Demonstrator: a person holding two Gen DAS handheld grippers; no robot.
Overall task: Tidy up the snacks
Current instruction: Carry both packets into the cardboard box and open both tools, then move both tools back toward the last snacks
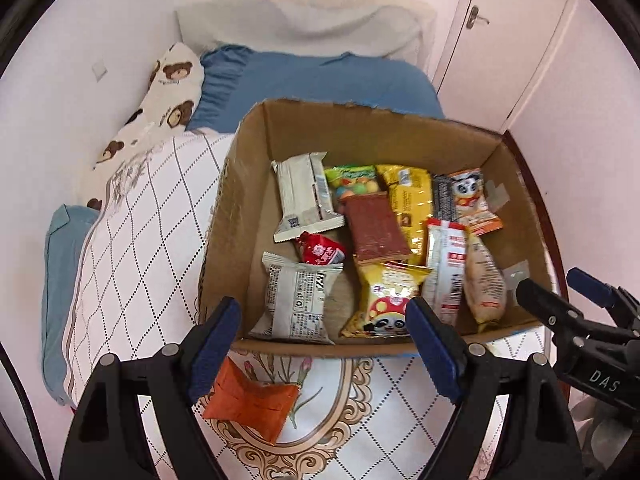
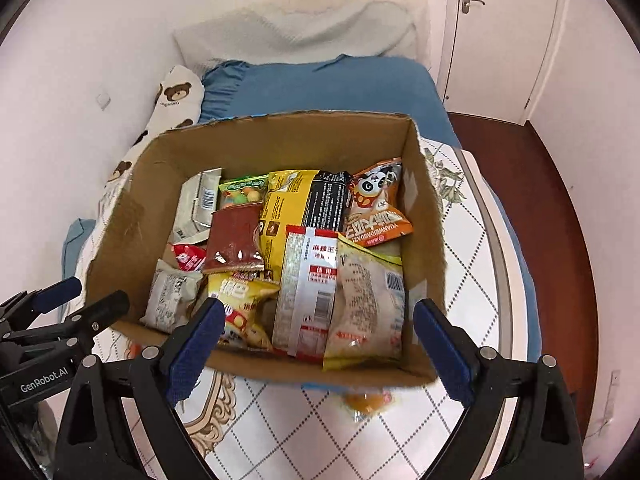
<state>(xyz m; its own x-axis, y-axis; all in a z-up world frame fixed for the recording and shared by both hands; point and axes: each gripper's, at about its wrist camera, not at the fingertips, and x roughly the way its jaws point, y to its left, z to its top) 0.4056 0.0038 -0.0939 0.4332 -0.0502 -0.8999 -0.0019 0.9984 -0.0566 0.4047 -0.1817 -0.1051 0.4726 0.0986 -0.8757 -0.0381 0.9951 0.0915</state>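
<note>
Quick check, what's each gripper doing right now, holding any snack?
Left gripper: open, holding nothing, above the near edge of the cardboard box.
Right gripper: open, holding nothing, above the same box.

Left wrist view: looks steeply down from above the near edge of the cardboard box (image 1: 360, 132), set towards its near left corner, close over the bed (image 1: 132, 248).
Left view foreground: its own left gripper (image 1: 324, 316) frames the bottom; the right gripper (image 1: 560, 296) pokes in at the right edge.
Right wrist view: same steep downward look, close, from above the box's near right corner, facing the headboard end of the bed.
Right view foreground: its own gripper frames the bottom; the left one shows at the left edge.
Shared: the whole open box, the blue pillow (image 1: 320, 80), the door (image 1: 512, 32) beyond.
</note>
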